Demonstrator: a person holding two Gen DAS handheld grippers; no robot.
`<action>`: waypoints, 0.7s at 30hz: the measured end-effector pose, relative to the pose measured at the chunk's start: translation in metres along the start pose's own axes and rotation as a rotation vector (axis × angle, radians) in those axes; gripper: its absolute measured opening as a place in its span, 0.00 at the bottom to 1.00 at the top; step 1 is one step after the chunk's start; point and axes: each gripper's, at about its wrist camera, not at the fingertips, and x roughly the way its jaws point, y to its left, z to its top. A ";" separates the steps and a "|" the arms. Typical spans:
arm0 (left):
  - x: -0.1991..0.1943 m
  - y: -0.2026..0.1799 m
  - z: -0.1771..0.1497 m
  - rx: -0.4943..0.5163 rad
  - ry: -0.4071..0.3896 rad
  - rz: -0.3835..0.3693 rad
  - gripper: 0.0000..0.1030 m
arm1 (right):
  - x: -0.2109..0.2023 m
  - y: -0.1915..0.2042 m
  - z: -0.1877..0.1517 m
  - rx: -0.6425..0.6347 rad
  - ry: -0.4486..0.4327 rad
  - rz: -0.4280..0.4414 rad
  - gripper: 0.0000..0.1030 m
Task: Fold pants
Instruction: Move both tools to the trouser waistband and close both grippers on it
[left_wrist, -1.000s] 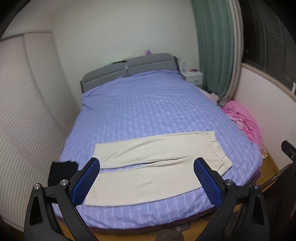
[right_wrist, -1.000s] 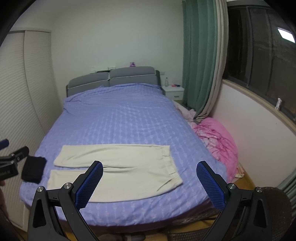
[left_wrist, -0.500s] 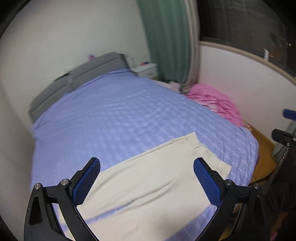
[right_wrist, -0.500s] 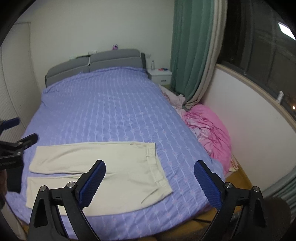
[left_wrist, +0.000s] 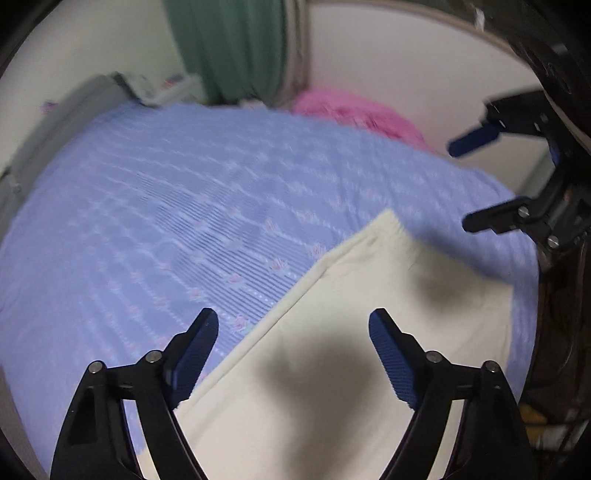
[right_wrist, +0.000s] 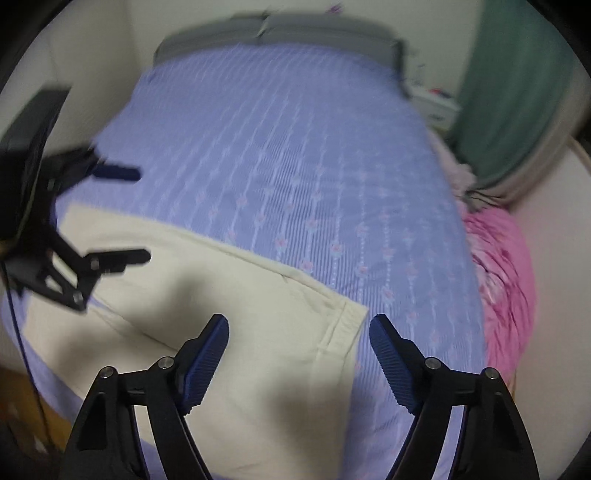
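Note:
Cream pants (left_wrist: 354, 332) lie flat on the purple bed cover, legs side by side. In the left wrist view my left gripper (left_wrist: 293, 354) is open and empty, low over the far edge of the pants along a leg. My right gripper (left_wrist: 476, 181) shows at the right of that view, open. In the right wrist view my right gripper (right_wrist: 299, 354) is open and empty, just above the pants (right_wrist: 207, 295) near the waistband corner (right_wrist: 343, 325). My left gripper (right_wrist: 125, 214) shows at the left there, open over the legs.
The purple patterned bed cover (right_wrist: 295, 166) fills both views. A pink blanket (right_wrist: 506, 269) is heaped off the bed's right side. A grey headboard (right_wrist: 280, 33), a white nightstand (right_wrist: 436, 103) and a green curtain (right_wrist: 513, 96) stand at the back.
Both grippers have moved forward and down close over the pants. The left swung toward the right; the right came over the waistband end. Both stay open.

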 end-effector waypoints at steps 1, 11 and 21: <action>0.015 0.006 0.003 0.017 0.023 -0.017 0.79 | 0.017 -0.005 0.008 -0.040 0.028 0.004 0.71; 0.138 0.039 -0.002 0.160 0.274 -0.159 0.63 | 0.153 -0.024 0.040 -0.306 0.277 0.077 0.54; 0.165 0.048 -0.030 0.171 0.333 -0.229 0.56 | 0.192 -0.029 0.038 -0.394 0.371 0.120 0.50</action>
